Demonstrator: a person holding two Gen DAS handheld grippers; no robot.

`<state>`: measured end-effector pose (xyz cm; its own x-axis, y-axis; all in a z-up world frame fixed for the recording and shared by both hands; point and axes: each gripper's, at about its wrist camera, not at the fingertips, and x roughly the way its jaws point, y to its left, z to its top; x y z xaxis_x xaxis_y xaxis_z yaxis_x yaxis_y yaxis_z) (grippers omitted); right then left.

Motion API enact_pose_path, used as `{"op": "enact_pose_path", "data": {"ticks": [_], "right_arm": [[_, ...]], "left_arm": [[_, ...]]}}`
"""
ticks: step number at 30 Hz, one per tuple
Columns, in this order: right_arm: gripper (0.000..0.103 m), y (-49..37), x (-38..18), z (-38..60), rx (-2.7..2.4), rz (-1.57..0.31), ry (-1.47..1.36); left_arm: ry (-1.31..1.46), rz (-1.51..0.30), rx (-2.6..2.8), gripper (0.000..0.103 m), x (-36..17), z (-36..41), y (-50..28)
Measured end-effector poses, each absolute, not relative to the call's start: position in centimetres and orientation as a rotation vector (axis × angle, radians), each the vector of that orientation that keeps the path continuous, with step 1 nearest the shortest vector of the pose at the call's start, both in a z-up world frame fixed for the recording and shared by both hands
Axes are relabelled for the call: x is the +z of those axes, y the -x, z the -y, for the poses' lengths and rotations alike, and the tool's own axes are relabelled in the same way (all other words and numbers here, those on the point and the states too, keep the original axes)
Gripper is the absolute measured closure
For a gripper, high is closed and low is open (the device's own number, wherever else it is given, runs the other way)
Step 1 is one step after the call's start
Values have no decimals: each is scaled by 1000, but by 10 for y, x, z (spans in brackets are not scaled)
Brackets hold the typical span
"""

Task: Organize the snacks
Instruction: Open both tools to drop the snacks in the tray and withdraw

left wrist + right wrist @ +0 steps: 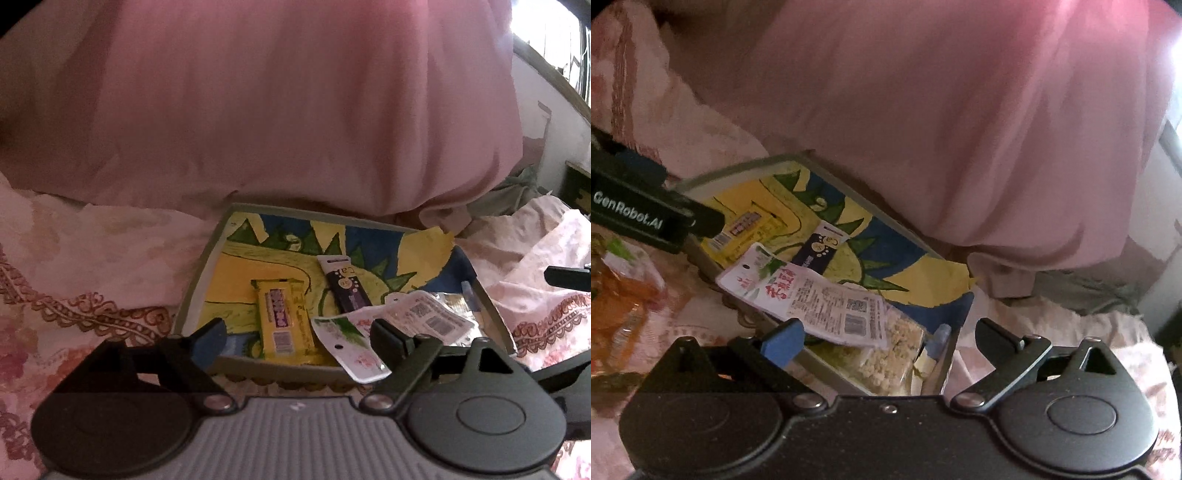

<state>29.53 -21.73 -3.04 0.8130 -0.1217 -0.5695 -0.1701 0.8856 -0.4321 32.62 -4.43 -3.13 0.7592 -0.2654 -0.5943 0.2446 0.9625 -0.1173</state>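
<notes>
Beyond your left tongs (295, 332), on the bed (92, 258), sits the shallow grey tray (192, 291) with its painted paper lining. Both tongs stand wide apart and grip nothing; your right tongs (886, 339) hover over the tray's near right corner. Inside lie a glossy yellow bar (282, 321) and a dark slim tube-like pack (343, 288), their long axes running from the near edge toward the far one, plus a crinkly white pouch (805, 299) of pale noodle-like bits slanting across the near right corner. Off the tray's left edge, an orange clear-film packet (620, 299) waits on the floral bedcover. I judge your left hand nearer to it.
</notes>
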Motion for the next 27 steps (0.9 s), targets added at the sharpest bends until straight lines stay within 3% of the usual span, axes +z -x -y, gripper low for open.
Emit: {"op": "enact_pose_path", "data": {"ticks": [12,27], "right_arm": [[1,-207,17,242,46,-451,237],[1,-113,18,233,62,-461,125]], "left_arm": [[48,-564,-249,1,9,36,-250],[111,-516,-161,0,8,4,-136]]}}
